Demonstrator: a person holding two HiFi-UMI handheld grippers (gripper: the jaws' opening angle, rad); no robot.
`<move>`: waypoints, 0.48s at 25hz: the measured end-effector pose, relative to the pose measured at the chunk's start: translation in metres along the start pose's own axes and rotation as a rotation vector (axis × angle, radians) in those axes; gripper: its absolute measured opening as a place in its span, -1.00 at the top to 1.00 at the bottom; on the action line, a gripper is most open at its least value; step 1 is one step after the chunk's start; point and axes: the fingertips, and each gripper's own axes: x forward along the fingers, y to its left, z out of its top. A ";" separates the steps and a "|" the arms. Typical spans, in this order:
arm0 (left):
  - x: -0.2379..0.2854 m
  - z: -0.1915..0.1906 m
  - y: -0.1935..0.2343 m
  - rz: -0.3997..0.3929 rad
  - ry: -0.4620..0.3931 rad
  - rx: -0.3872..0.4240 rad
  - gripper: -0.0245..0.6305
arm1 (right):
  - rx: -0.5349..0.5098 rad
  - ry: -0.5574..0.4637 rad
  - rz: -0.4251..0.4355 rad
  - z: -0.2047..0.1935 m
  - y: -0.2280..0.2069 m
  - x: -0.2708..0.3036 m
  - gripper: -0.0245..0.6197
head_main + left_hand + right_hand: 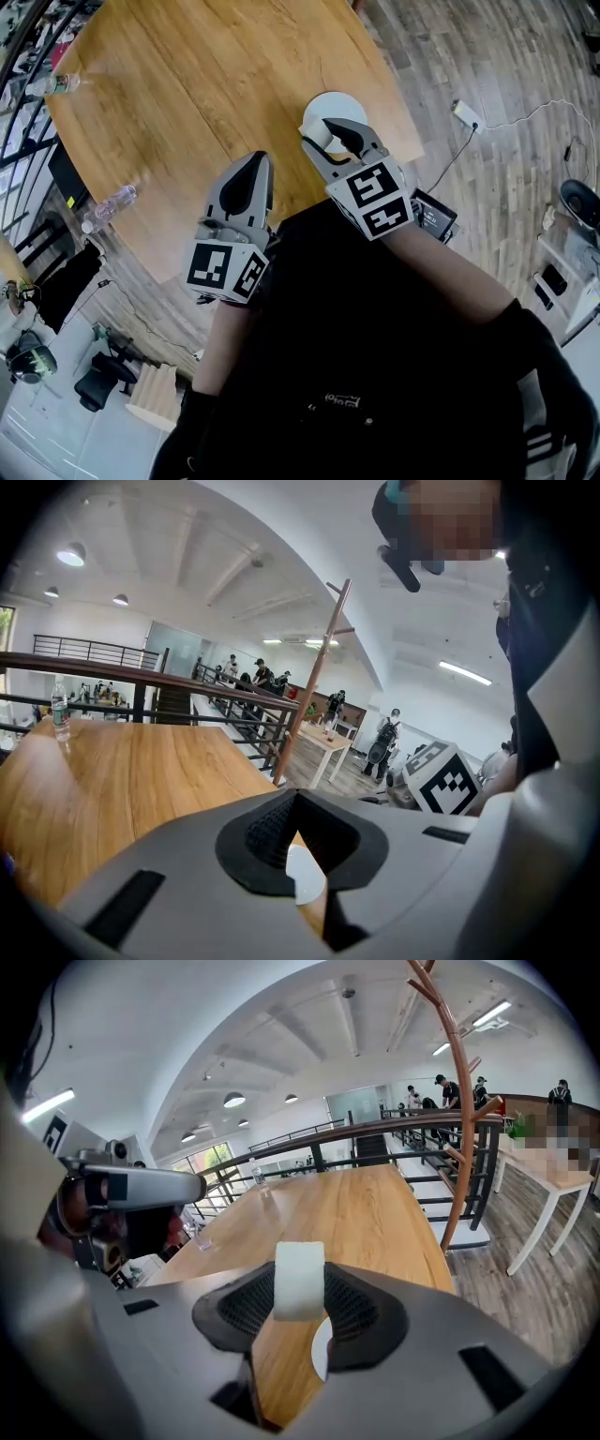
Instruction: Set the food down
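Note:
In the right gripper view a white block of food (299, 1281) sits upright between the black pads, with my right gripper (300, 1312) shut on it. Below the jaws a white plate (322, 1348) shows on the wooden table (356, 1213). Seen from the head view, the right gripper (330, 136) hangs over the near edge of the white plate (343, 105) at the table's near right rim. My left gripper (251, 167) rests to the left over the table edge, its jaws meeting at the tip with nothing between them. In the left gripper view (295, 799) the plate (306, 878) shows through the gap.
Two clear plastic bottles are on the round table (206, 84): one standing at the far left (58, 84), one lying at the left edge (110, 208). A wooden coat stand (459, 1101) and railings stand beyond the table. Cables and gear lie on the floor at the right.

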 end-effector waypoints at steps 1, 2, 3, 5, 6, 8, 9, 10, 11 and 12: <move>0.000 -0.001 0.000 -0.001 0.006 0.002 0.92 | 0.004 0.004 -0.002 -0.003 -0.001 0.001 0.40; 0.000 -0.002 -0.001 -0.003 0.012 0.004 0.92 | 0.003 0.009 -0.007 -0.007 -0.004 0.002 0.40; -0.001 -0.002 -0.002 -0.005 0.017 0.006 0.92 | -0.001 0.013 -0.014 -0.012 -0.007 0.003 0.40; -0.001 -0.005 -0.003 -0.009 0.026 0.010 0.92 | -0.003 0.023 -0.025 -0.020 -0.012 0.006 0.40; -0.002 -0.006 -0.004 -0.011 0.031 0.011 0.92 | -0.001 0.031 -0.030 -0.025 -0.014 0.008 0.40; -0.002 -0.008 -0.004 -0.016 0.039 0.011 0.92 | 0.008 0.049 -0.035 -0.032 -0.016 0.012 0.40; -0.002 -0.009 -0.005 -0.018 0.043 0.011 0.92 | 0.014 0.056 -0.034 -0.035 -0.017 0.014 0.40; -0.002 -0.010 -0.005 -0.020 0.047 0.012 0.92 | 0.020 0.062 -0.032 -0.037 -0.017 0.016 0.40; -0.001 -0.010 -0.006 -0.022 0.051 0.013 0.92 | 0.024 0.068 -0.031 -0.040 -0.017 0.018 0.40; -0.001 -0.011 -0.007 -0.023 0.055 0.014 0.92 | 0.025 0.075 -0.033 -0.043 -0.019 0.020 0.40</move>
